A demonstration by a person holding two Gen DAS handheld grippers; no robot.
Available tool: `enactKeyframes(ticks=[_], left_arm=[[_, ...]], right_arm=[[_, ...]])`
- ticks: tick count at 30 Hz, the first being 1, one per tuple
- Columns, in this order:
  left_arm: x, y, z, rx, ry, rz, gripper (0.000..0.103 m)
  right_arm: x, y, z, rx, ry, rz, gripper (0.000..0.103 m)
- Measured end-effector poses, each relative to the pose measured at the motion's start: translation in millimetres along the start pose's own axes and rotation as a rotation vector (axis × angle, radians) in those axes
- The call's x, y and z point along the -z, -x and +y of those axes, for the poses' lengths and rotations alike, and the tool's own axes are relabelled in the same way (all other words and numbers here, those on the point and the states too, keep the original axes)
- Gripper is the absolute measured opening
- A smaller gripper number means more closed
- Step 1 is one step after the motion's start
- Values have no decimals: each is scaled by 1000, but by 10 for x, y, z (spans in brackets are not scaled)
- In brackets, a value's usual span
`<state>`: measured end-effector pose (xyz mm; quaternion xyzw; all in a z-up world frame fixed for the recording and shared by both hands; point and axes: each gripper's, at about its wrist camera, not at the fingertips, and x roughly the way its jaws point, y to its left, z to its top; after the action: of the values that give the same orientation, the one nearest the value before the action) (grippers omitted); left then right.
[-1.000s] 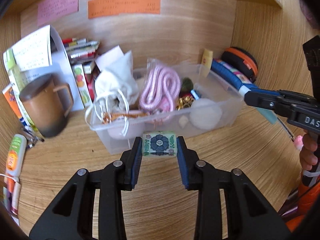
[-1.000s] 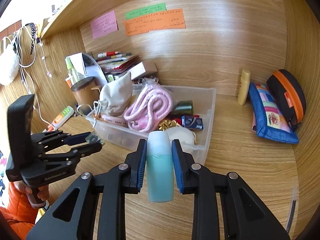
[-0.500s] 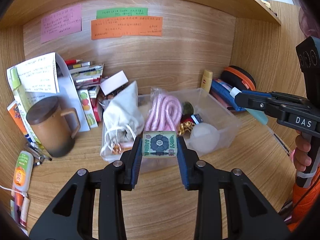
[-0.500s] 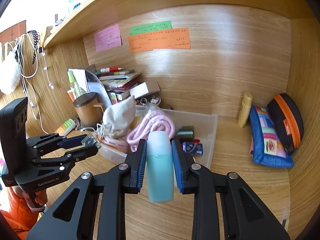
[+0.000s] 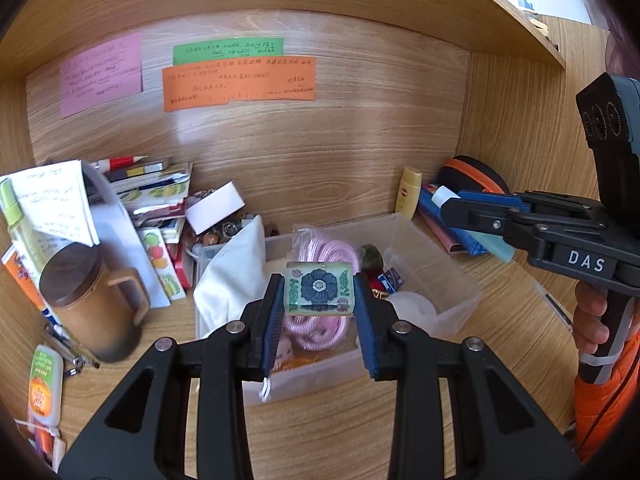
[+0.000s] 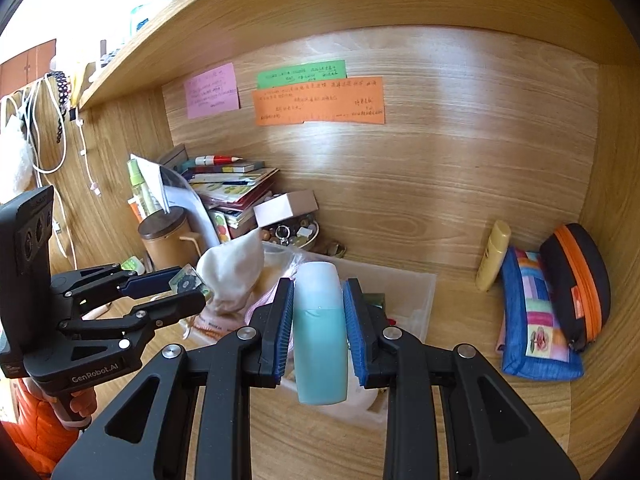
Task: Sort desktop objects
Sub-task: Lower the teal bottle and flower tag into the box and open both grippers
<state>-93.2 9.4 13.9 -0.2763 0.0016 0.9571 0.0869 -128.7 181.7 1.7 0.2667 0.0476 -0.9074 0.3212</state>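
Left wrist view: left gripper (image 5: 319, 294) jaws clenched on flower tile (image 5: 319, 288), held above clear bin (image 5: 436, 276) on tabletop (image 5: 500, 360); right wrist view: right gripper (image 6: 318, 316) jaws grasping teal bottle (image 6: 320, 332) over the bin's near edge, smooth bottle could slip through, tile could twist out if pinched only at its edges.

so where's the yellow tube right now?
The yellow tube stands against the back wall on the right of the right wrist view, between the clear bin and the blue patchwork pouch.
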Motion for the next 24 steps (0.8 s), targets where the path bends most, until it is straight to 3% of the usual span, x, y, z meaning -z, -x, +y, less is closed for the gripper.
enactKeyframes(ticks=[10,24], left_arm=[[-22,-337,16,37,9,65,33],[147,-714,21,85,6,166,33]], right_arm=[[-15,-335,-140,0,-16,70,23],[272,-909,-223,-29,-44,225,23]])
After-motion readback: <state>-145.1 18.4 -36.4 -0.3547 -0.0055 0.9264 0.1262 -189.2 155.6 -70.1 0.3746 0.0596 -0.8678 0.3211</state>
